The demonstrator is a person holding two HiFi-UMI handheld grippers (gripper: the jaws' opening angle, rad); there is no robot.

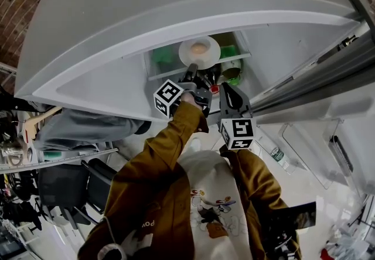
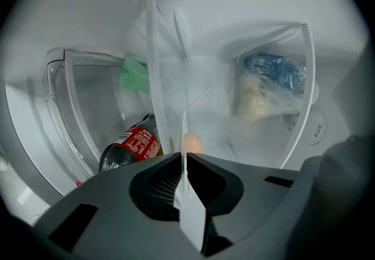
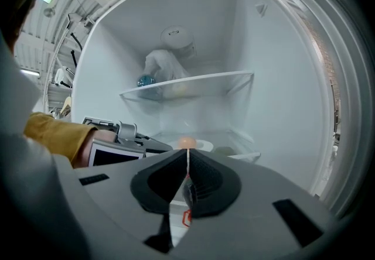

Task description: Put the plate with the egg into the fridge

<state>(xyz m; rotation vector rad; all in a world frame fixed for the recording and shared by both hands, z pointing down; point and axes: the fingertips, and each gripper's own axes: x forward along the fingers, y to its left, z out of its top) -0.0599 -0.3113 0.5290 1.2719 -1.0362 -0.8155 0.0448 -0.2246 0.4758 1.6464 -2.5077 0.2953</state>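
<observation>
1. The fridge (image 3: 275,77) stands open, and a person in a mustard sleeve (image 1: 170,147) reaches both tools into it.
2. The left gripper (image 1: 192,70) is clamped on the near rim of the white plate (image 1: 186,54). In its own view the jaws pinch the plate edge-on, as a thin white sheet.
3. The egg (image 1: 199,48) sits at the middle of the plate, just beyond the left gripper's tips.
4. The plate is inside the fridge, at the front edge of the compartment under the glass shelf (image 3: 187,86). I can't tell whether it is resting on anything.
5. The right gripper (image 1: 224,86) hangs just beside the left one, at the fridge opening, with its jaws pressed together on nothing. It points at the egg and plate from slightly farther back.
6. On the glass shelf lies a clear plastic bag (image 3: 164,68) with a blue-labelled water bottle (image 2: 275,70) in it.
7. A cola bottle (image 2: 132,144) with a red label lies near the plate, and something green (image 2: 135,74) sits farther off.
</observation>
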